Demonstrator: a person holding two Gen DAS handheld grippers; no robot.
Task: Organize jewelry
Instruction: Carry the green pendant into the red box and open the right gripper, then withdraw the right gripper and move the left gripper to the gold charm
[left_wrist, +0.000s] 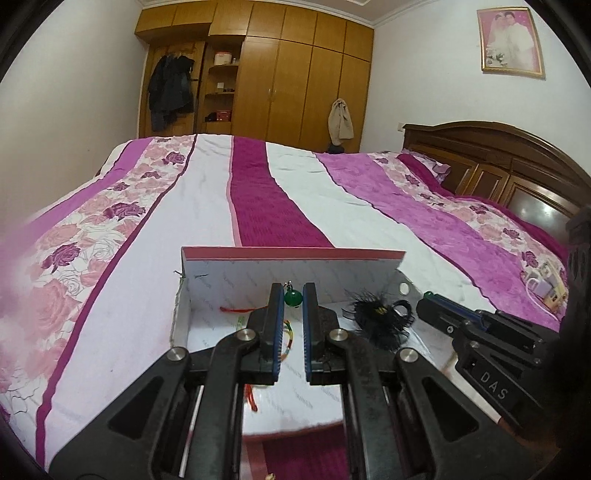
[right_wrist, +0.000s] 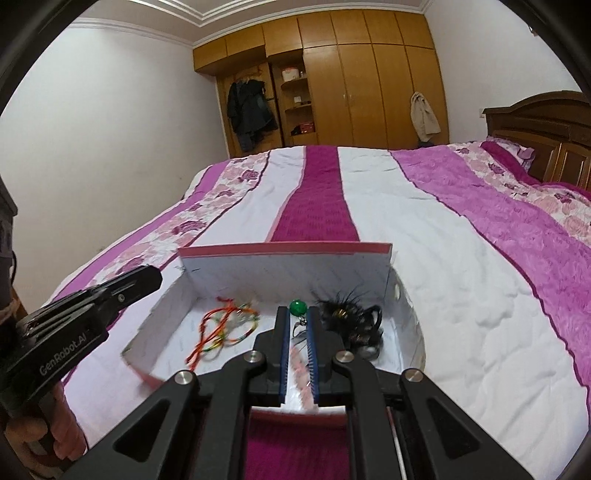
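Observation:
A white open box (left_wrist: 207, 266) with a pink rim lies on the bed; it also shows in the right wrist view (right_wrist: 236, 273). Inside are a green bead pendant (left_wrist: 293, 297) (right_wrist: 297, 306), red and multicoloured string bracelets (right_wrist: 225, 325) (left_wrist: 286, 338) and a black feathered hair piece (left_wrist: 382, 319) (right_wrist: 347, 314). My left gripper (left_wrist: 293, 295) is open over the box, the pendant showing between its fingertips. My right gripper (right_wrist: 298, 314) is open just short of the pendant, with a blurred pink beaded strand (right_wrist: 301, 373) between its fingers.
The box sits on a bed with a purple, white and floral quilt (right_wrist: 443, 229). A wooden headboard (left_wrist: 498, 162) is at the right, a wardrobe (right_wrist: 369, 88) at the far wall. A small white and yellow item (left_wrist: 546, 284) lies on the quilt at right.

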